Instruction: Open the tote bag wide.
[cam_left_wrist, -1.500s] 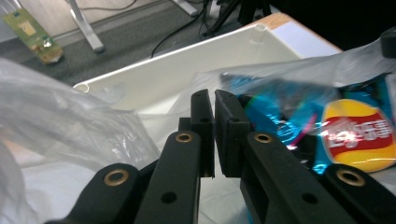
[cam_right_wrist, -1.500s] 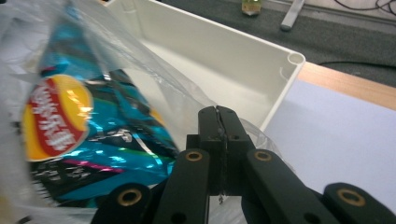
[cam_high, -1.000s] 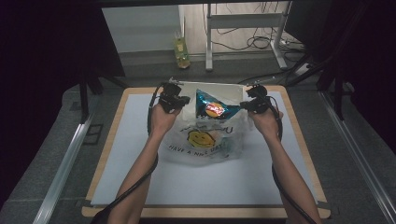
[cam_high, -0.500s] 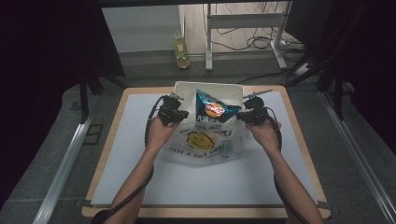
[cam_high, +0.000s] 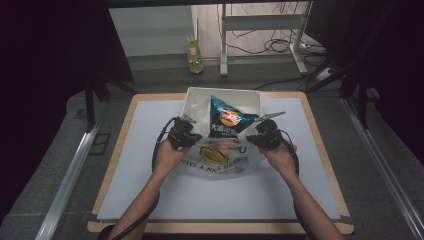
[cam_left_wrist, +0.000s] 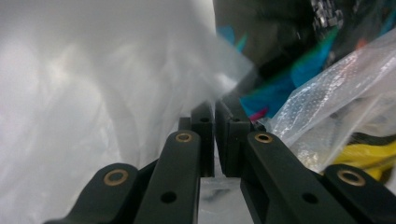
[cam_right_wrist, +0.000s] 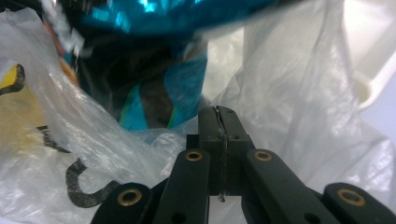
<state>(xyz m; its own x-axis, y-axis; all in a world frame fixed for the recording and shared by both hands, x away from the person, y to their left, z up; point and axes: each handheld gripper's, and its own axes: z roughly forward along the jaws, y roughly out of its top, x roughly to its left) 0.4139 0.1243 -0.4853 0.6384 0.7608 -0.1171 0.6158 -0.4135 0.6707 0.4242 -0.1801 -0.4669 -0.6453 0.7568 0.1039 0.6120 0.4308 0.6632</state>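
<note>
chip bag in plastic bag, white bin

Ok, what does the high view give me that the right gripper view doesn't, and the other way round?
High view alone: both hands, the left gripper and right gripper at opposite sides of the clear plastic bag, the white bin behind it, the table and the bottle on the floor beyond.
Right gripper view alone: its black jaws closed on a pinch of bag film, and a close look down into the bag mouth.
Shared: the bag with its yellow print and the blue chip packet sticking out of it.
</note>
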